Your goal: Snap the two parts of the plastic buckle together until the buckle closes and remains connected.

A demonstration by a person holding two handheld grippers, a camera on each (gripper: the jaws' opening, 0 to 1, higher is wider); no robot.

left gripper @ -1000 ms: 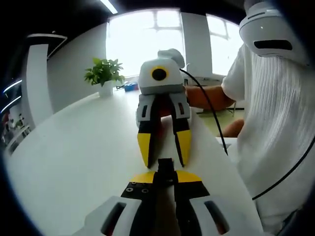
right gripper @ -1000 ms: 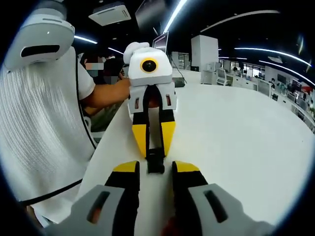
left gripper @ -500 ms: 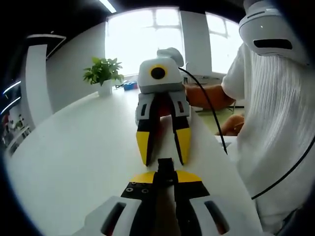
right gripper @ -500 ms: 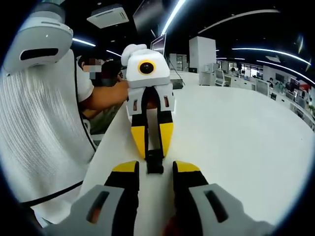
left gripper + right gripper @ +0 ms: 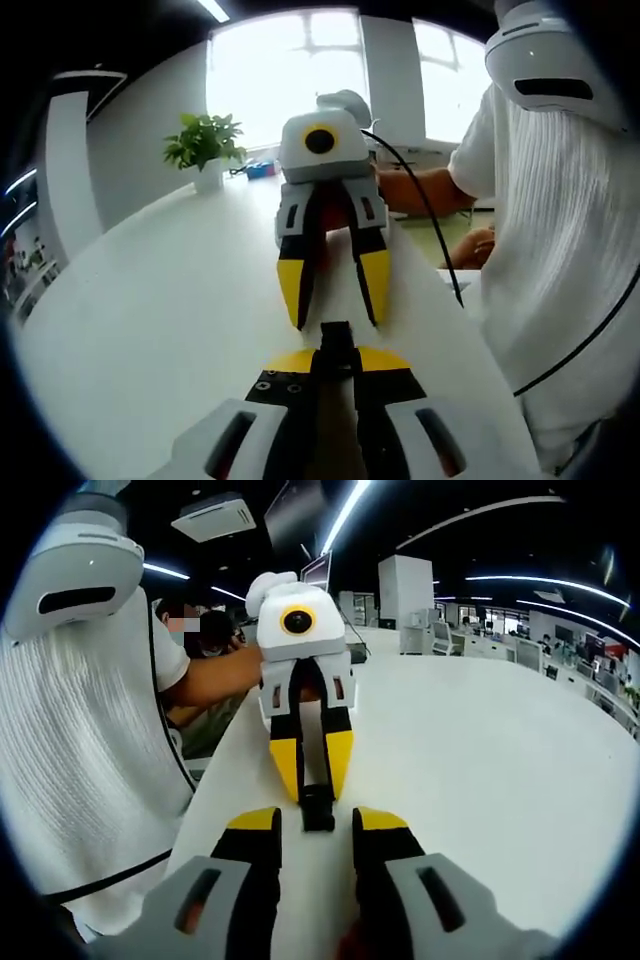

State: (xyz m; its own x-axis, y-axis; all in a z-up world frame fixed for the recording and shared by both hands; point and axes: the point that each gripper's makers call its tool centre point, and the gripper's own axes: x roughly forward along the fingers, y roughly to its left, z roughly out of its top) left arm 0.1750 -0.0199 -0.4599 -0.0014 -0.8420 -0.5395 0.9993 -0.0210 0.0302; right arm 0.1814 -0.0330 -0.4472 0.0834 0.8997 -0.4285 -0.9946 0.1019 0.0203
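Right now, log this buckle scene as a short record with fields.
surface: white table
buckle: black, a part pinched in the left gripper
left gripper: shut on the buckle
right gripper: open, jaws apart either side of the buckle
facing: grippers point at each other, tips close
plant: potted, far end of table
person: white shirt beside the table

Smooth matt white table (image 5: 150,330); black plastic buckle (image 5: 317,807); ribbed white cloth shirt (image 5: 560,230)
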